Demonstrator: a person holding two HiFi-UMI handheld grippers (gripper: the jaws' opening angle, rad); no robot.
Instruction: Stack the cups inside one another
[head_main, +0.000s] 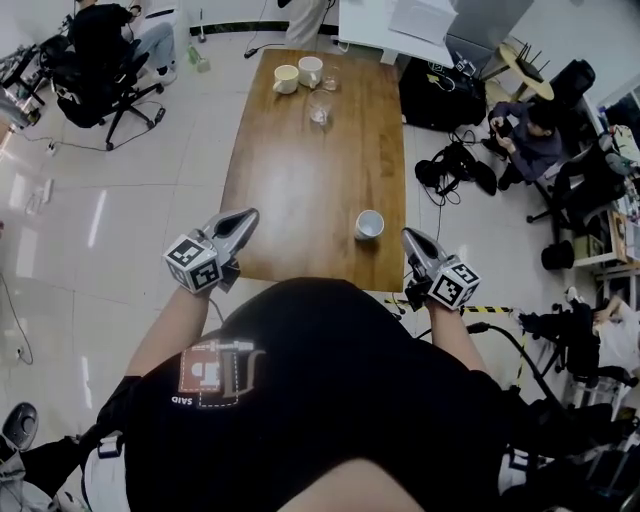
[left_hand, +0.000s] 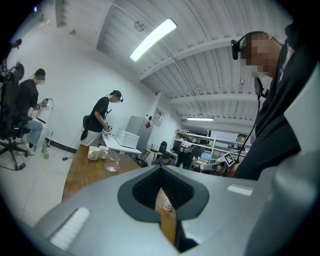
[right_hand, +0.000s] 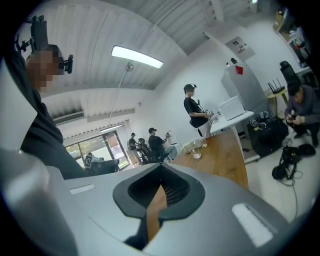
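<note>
A white cup (head_main: 369, 224) stands alone near the front right of the wooden table (head_main: 300, 180). At the far end are a cream cup (head_main: 286, 78), a white cup (head_main: 311, 70) and two clear glasses (head_main: 319, 110). My left gripper (head_main: 248, 218) hangs over the front left edge, shut and empty. My right gripper (head_main: 410, 236) is just off the front right corner, close to the lone cup, shut with nothing in it. In the left gripper view the far cups (left_hand: 93, 153) and a glass (left_hand: 113, 163) show beyond the jaws (left_hand: 161, 172). The right gripper view shows its jaws (right_hand: 161, 172) pressed together.
People sit at office chairs (head_main: 95, 70) at the back left and at the right (head_main: 530, 135). A black bag and cables (head_main: 455, 168) lie on the floor right of the table. A person stands at the table's far end (left_hand: 102, 117).
</note>
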